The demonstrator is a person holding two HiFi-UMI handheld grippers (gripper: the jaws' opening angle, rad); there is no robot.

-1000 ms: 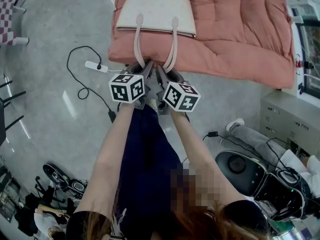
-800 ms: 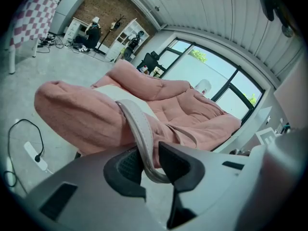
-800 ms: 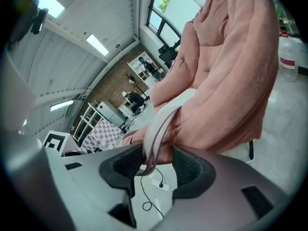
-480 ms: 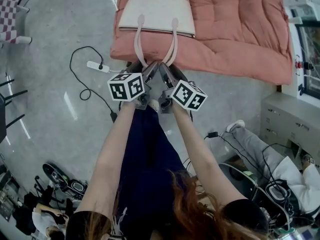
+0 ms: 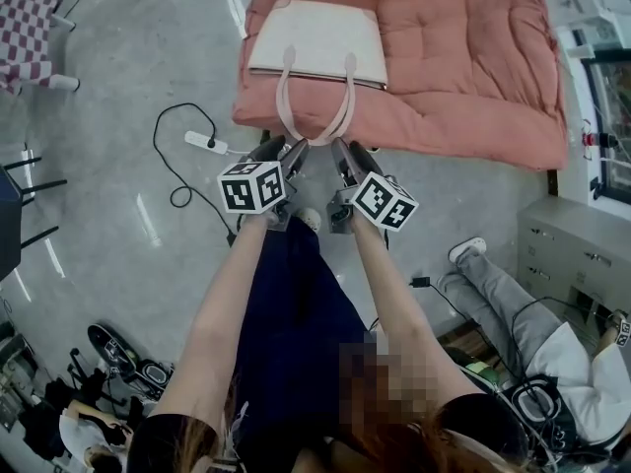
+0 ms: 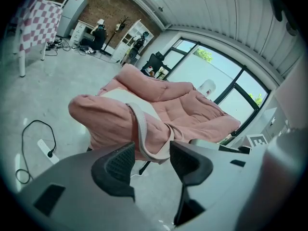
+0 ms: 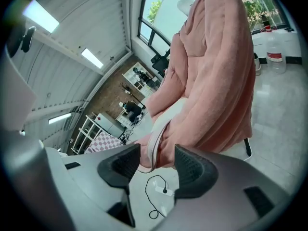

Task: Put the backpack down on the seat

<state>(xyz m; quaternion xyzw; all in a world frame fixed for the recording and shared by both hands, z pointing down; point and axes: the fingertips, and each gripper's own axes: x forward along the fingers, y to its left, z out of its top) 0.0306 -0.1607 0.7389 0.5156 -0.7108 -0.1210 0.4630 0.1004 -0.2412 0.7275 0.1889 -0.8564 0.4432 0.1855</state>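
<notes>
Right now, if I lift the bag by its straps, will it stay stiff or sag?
The straps droop limply over the cushion edge, so they are probably floppy. The bag lies flat and thin: likely light, and it may sag.

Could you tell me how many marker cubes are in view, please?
2: the left cube beyond the left forearm, the right cube beyond the right forearm; none seems hidden.

one backpack, one seat, one power strip

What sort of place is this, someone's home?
Probably a lab or workshop, not a home: bare polished floor with a power strip lying on it, and white shelving against a brick wall.
</notes>
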